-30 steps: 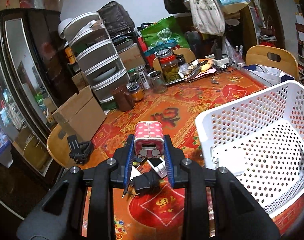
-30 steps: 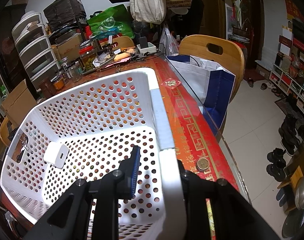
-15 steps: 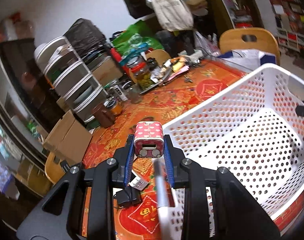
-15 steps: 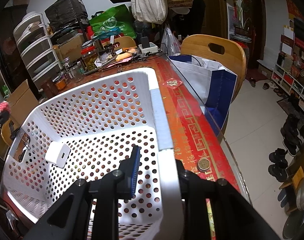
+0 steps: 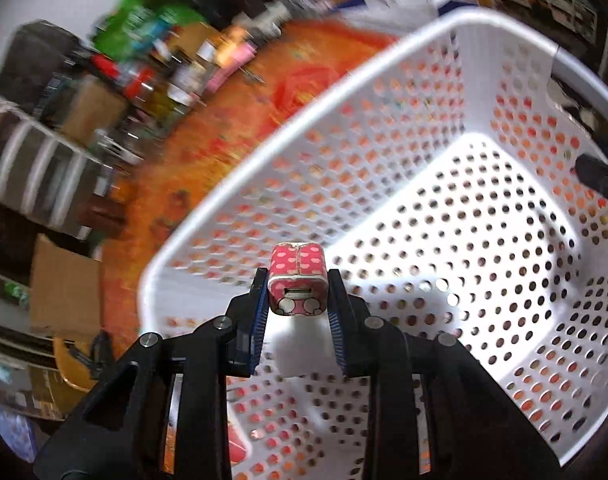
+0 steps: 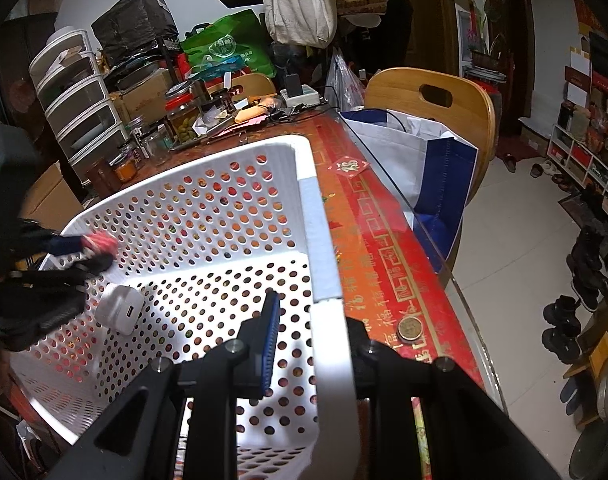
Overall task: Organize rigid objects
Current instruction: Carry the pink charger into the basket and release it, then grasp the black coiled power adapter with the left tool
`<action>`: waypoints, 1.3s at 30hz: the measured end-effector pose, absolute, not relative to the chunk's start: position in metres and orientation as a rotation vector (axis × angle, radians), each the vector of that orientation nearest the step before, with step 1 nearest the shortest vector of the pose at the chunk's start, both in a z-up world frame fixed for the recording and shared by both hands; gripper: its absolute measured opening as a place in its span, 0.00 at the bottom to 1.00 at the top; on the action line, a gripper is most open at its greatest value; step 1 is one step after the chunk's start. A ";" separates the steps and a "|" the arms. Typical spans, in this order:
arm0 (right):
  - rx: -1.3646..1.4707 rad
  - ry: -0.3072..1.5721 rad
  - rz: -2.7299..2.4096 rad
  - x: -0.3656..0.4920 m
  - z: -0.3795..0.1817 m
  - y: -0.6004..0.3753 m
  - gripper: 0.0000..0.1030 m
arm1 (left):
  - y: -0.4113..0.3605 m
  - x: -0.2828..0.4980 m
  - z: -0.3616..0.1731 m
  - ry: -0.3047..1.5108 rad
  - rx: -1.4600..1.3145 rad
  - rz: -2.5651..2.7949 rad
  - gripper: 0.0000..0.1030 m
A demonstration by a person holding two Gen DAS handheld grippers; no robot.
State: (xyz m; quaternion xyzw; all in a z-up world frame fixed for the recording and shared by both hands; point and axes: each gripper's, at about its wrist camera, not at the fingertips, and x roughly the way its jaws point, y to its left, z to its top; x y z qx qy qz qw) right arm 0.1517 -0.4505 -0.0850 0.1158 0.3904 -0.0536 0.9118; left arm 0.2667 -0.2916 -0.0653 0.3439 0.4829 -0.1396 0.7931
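My left gripper (image 5: pixel 298 294) is shut on a pink polka-dot charger cube (image 5: pixel 298 286) and holds it above the inside of the white perforated basket (image 5: pixel 403 80). In the right wrist view the left gripper (image 6: pixel 92 254) with the pink cube (image 6: pixel 100 243) hangs over the basket's left rim. My right gripper (image 6: pixel 311 336) is shut on the basket's near right rim (image 6: pixel 323 280). A white charger block (image 6: pixel 120 309) lies on the basket floor at the left.
The basket sits on a red and gold patterned table (image 6: pixel 383 248). Jars, boxes and drawer units (image 6: pixel 80 112) crowd the far end. A coin (image 6: pixel 409 328) lies right of the basket. A wooden chair (image 6: pixel 431 108) with a white and blue bag (image 6: pixel 423 160) stands beside the table edge.
My left gripper has carried the pink cube right, from above the table over the basket's rim to above its inside. The right gripper has kept its hold on the rim.
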 end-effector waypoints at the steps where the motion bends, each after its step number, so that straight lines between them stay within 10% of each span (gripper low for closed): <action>1: 0.239 0.805 -0.111 0.152 -0.085 -0.451 0.20 | -0.292 0.272 -0.074 1.092 0.737 -0.317 0.25; 4: 0.239 0.809 -0.113 0.152 -0.085 -0.451 0.20 | -0.291 0.284 -0.088 1.199 0.705 -0.380 0.29; 8: 0.236 0.813 -0.117 0.152 -0.085 -0.450 0.20 | -0.279 0.281 -0.071 1.091 0.683 -0.363 0.70; 12: 0.229 0.819 -0.124 0.153 -0.085 -0.450 0.20 | -0.209 0.261 -0.019 0.932 0.472 -0.324 0.77; 14: 0.226 0.822 -0.125 0.154 -0.085 -0.450 0.20 | -0.146 0.249 0.000 0.862 0.337 -0.293 1.00; 22: 0.221 0.820 -0.136 0.154 -0.085 -0.449 0.20 | 0.032 0.252 -0.072 0.962 0.006 -0.010 1.00; 36: 0.208 0.836 -0.174 0.157 -0.085 -0.447 0.20 | 0.002 0.279 -0.171 1.049 0.049 0.039 1.00; 39: 0.207 0.836 -0.176 0.157 -0.085 -0.448 0.20 | 0.003 0.283 -0.169 1.035 0.032 0.053 0.85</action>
